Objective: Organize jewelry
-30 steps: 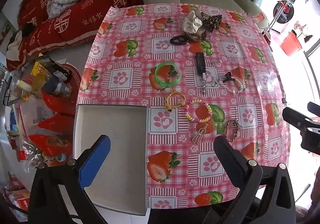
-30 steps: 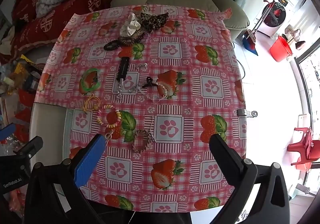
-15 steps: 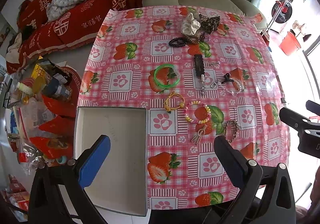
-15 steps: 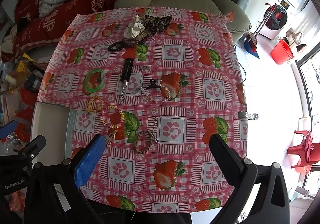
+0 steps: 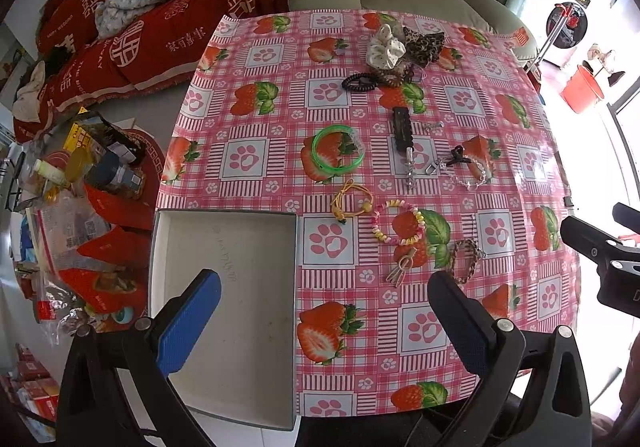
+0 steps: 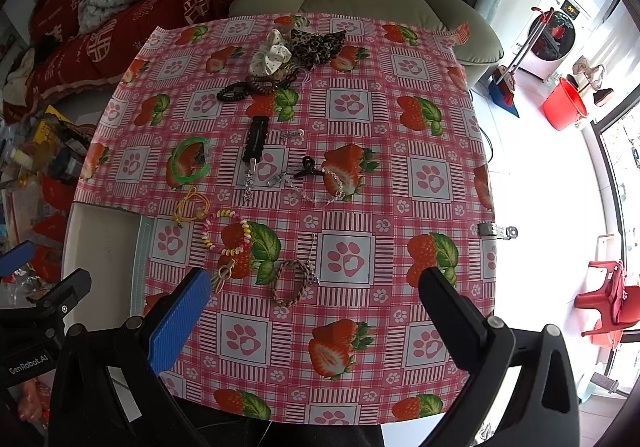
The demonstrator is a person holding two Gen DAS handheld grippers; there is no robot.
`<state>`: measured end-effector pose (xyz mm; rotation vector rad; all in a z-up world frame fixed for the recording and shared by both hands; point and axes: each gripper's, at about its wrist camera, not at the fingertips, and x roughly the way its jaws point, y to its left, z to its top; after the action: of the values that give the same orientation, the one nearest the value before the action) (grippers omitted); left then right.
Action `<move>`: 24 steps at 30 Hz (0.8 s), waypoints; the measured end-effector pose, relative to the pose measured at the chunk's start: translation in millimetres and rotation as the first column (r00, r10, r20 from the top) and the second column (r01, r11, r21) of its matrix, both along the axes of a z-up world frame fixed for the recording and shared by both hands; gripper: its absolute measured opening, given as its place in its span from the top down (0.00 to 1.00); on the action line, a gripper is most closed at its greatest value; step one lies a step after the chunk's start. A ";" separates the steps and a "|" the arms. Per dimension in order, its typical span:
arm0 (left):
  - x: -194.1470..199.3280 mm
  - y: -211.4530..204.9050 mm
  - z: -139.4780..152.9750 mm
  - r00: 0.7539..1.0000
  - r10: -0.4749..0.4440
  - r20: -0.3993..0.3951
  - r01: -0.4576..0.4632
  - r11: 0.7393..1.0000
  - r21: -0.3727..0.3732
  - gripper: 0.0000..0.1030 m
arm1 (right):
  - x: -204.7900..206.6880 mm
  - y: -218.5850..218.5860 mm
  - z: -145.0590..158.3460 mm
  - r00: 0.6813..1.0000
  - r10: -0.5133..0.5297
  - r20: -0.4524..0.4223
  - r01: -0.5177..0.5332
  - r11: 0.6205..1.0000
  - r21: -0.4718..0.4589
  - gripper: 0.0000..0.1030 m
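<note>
The table [image 5: 248, 59], covered by a pink strawberry-and-paw cloth, carries all the work items. At its near left corner sits the white box [image 5: 224, 223], shallow, open-topped and holding nothing visible; its position directly ahead of the left gripper suggests it is the collecting tray for the jewelry.

The left gripper [image 5: 326, 321] hangs above the near edge, partly over the box, fingers spread wide and holding nothing. The right gripper [image 6: 314, 317] hangs over the near middle of the cloth, fingers likewise spread wide and unloaded. Judgement: both are staged for a first pick, and no piece is in the box yet.

A pile of scrunchies [image 5: 404, 47] lies at the far edge, well apart from both grippers. The green bangle [image 5: 338, 150] lies mid-table. A black hair clip [image 5: 401, 127] lies beside it. The beaded bracelet [image 5: 398, 222] and the yellow cord bracelet [image 5: 352, 203] lie near the box. The braided bracelet [image 6: 291, 283] lies nearest the right gripper, between its fingers in that view, making it the likely first target.
</note>
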<state>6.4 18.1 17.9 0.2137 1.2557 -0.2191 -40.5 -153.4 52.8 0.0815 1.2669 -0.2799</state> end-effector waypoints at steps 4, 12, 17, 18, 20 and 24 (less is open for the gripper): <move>-0.1 -0.4 0.1 1.000 0.001 -0.003 -0.001 1.000 0.000 0.00 | 0.2 -0.2 0.0 1.000 0.000 0.000 0.000 1.000 0.000 0.00; 0.2 1.0 -0.3 1.000 0.001 -0.003 -0.001 1.000 0.000 0.00 | 1.6 4.1 -1.0 1.000 0.009 0.000 -0.009 1.000 -0.001 0.00; 0.1 0.2 -0.1 1.000 0.000 -0.003 0.000 1.000 0.001 0.00 | 2.2 6.9 -1.1 1.000 0.010 0.001 -0.010 1.000 -0.001 0.00; 0.0 0.3 -0.1 1.000 -0.001 -0.003 0.001 1.000 0.000 0.00 | 2.3 7.9 -1.1 1.000 0.011 0.001 -0.011 1.000 -0.001 0.00; -0.1 0.5 -0.2 1.000 -0.001 -0.002 0.001 1.000 0.001 0.00 | 2.4 6.7 -1.1 1.000 0.009 0.001 -0.009 1.000 0.000 0.00; 0.2 0.3 -0.1 1.000 -0.001 -0.003 0.001 1.000 0.001 0.00 | 2.3 6.8 -1.1 1.000 0.009 0.001 -0.009 1.000 -0.001 0.00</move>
<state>6.6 18.4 17.7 0.2146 1.2585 -0.2193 -38.2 -146.6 51.7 0.0755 1.2656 -0.2727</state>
